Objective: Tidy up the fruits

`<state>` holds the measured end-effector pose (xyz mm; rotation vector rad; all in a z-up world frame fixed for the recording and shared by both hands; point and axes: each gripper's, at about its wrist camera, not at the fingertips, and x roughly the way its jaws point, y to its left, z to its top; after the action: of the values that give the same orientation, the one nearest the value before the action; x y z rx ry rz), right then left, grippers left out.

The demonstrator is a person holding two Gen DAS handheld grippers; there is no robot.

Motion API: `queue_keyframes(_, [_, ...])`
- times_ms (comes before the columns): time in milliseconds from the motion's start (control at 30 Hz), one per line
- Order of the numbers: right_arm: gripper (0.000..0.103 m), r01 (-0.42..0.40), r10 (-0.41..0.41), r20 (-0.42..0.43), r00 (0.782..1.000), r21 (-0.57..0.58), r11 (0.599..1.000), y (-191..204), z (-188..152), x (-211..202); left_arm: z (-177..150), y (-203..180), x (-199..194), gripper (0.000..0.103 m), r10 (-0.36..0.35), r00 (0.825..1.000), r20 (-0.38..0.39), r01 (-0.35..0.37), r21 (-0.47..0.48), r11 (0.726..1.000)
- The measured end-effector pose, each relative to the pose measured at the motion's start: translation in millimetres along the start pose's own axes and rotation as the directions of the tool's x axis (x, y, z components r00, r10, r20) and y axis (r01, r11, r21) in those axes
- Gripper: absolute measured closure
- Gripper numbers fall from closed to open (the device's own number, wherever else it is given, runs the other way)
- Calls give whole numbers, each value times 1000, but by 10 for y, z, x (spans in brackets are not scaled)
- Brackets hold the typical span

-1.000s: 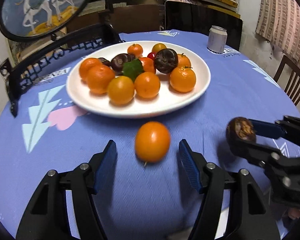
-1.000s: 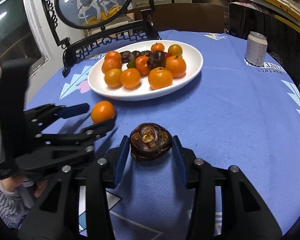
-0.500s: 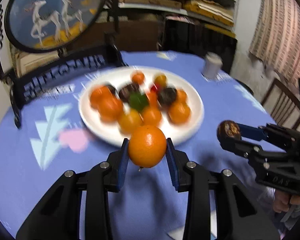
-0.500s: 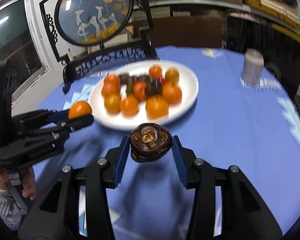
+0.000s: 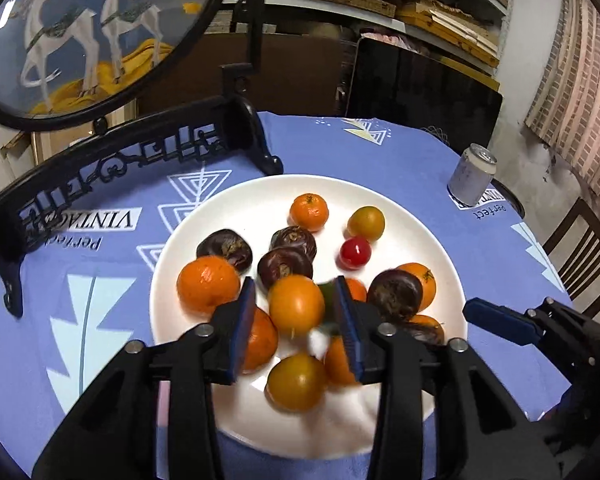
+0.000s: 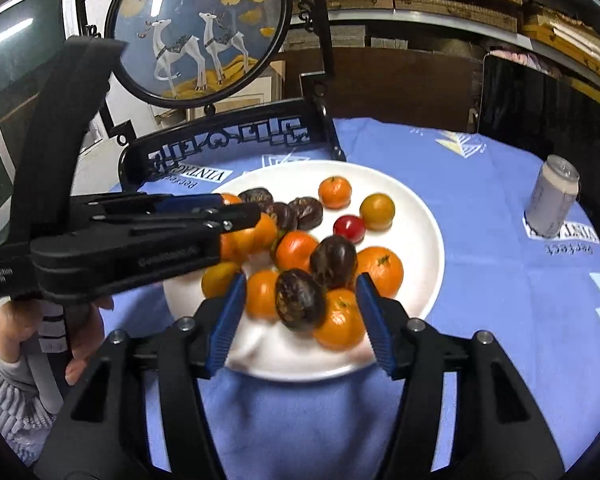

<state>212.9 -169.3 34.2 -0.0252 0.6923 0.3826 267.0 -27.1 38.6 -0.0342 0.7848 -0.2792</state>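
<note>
- Left gripper (image 5: 296,320) over white plate (image 5: 400,208), fingers spreading; orange fruit (image 5: 296,305) loose between them.
- Right gripper (image 6: 300,316) spreading likewise; dark fruit (image 6: 300,300) blurred, probably released onto the heap.

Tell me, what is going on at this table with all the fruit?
A person holds a gripper in each hand over a white plate of fruit on a blue tablecloth. The left gripper is opening its jaws around an orange, the pads clear of it. The right gripper is opening around a dark brown fruit, also clear. Both fruits are over the pile.
</note>
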Motion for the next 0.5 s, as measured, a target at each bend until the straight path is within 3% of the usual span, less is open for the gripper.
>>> queue_keyframes(67, [45,5,-5,-6,1000,5,1000,1,-51,-38,-78,49,-115,41,14,1000,22,-13,-28,1000])
queue_keyframes(167, [39,-2,2,-5,1000,28,1000,33,-192,-195,-232,53,-368,40,51,998,44,-50,-31,998])
queue_keyframes(333, [14,46,-48,40,998,58,997,131,-457,-571,-670,4,-836,37,133,987,86,-129,-45,991])
queue_keyframes(400, [4,77,-82,69,994,71,994,161,-556,-704,-827,-27,-966,22,143,985,98,-140,-43,989])
queue_keyframes(467, [3,104,-111,85,990,76,992,194,-675,-822,-1021,-65,-1140,1,173,975,140,-167,-51,985])
queue_keyframes(500, [3,108,-115,87,990,75,991,206,-728,-861,-1103,-81,-1223,1,188,967,171,-181,-55,982])
